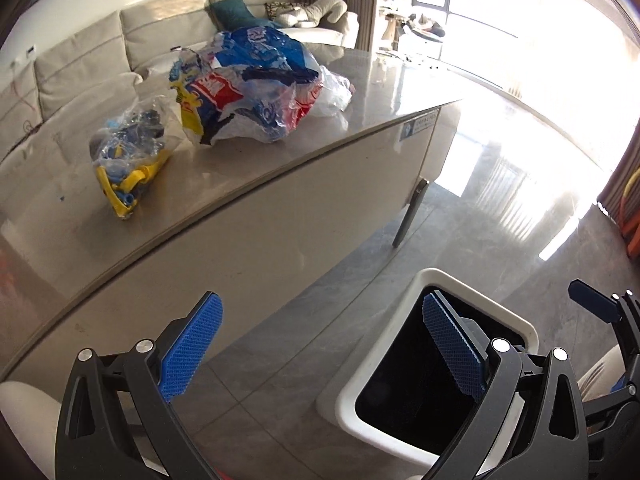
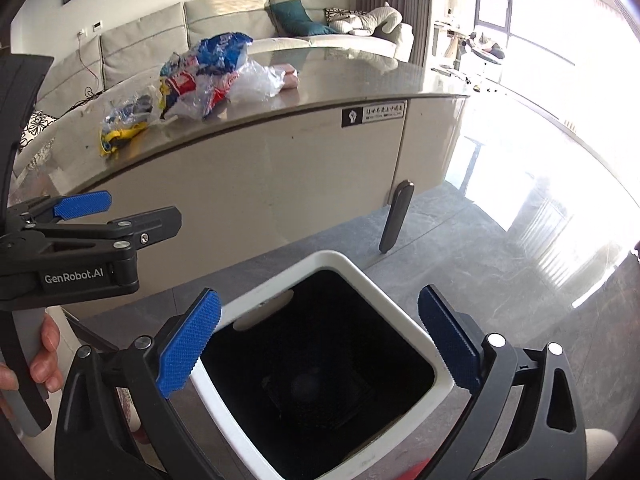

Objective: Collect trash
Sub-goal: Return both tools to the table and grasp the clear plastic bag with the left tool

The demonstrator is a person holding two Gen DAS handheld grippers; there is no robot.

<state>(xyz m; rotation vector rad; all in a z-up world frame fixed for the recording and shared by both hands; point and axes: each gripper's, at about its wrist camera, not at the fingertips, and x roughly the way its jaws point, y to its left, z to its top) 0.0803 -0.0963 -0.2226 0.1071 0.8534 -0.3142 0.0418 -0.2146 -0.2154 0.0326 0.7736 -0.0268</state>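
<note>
A white trash bin with a black inside stands on the floor below the table edge; it also shows in the left wrist view. My right gripper is open and empty just above the bin's mouth. My left gripper is open and empty, left of the bin, above the floor; it also shows in the right wrist view. On the table lie a crumpled blue, red and yellow plastic wrapper and a small clear bag of blue and yellow pieces.
The grey table has a dark angled leg. A clear plastic bag and a pink item lie behind the wrapper. A beige sofa stands behind. Bright windows are at the right. The floor is grey tile.
</note>
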